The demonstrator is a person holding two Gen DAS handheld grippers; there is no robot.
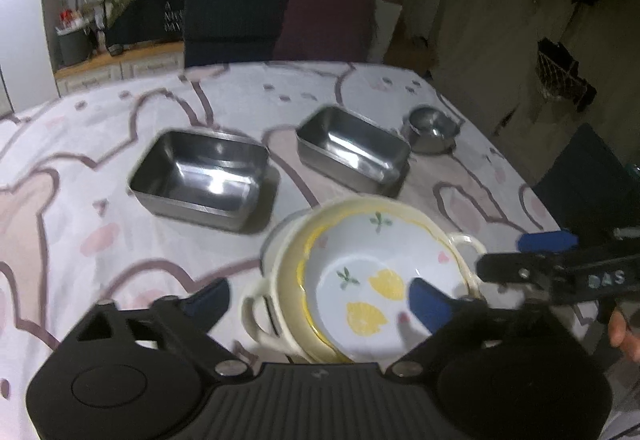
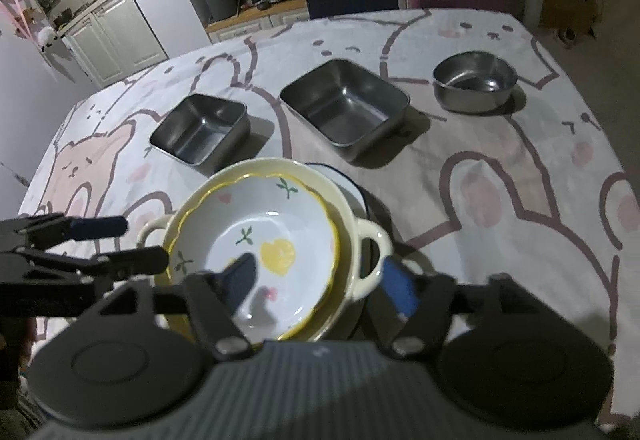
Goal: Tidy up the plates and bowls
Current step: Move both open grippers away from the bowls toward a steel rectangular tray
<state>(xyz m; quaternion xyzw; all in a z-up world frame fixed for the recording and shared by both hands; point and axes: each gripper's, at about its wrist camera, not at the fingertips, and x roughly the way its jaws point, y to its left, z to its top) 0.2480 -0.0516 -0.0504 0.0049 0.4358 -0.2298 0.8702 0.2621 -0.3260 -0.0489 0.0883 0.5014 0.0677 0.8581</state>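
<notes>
On the bear-print tabletop point(image 2: 500, 160), both claws gape — left claw point(image 1: 320, 300) and right claw point(image 2: 320, 280) each straddle the stacked lemon bowl's point(image 2: 264, 240) rim; steel containers point(image 2: 344, 104) sit beyond.

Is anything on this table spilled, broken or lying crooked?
No spill or damage shows. Only the lemon-print bowl stands out: it sits tilted and off-centre in the two-handled cream bowl. The three steel containers stand upright and apart.
</notes>
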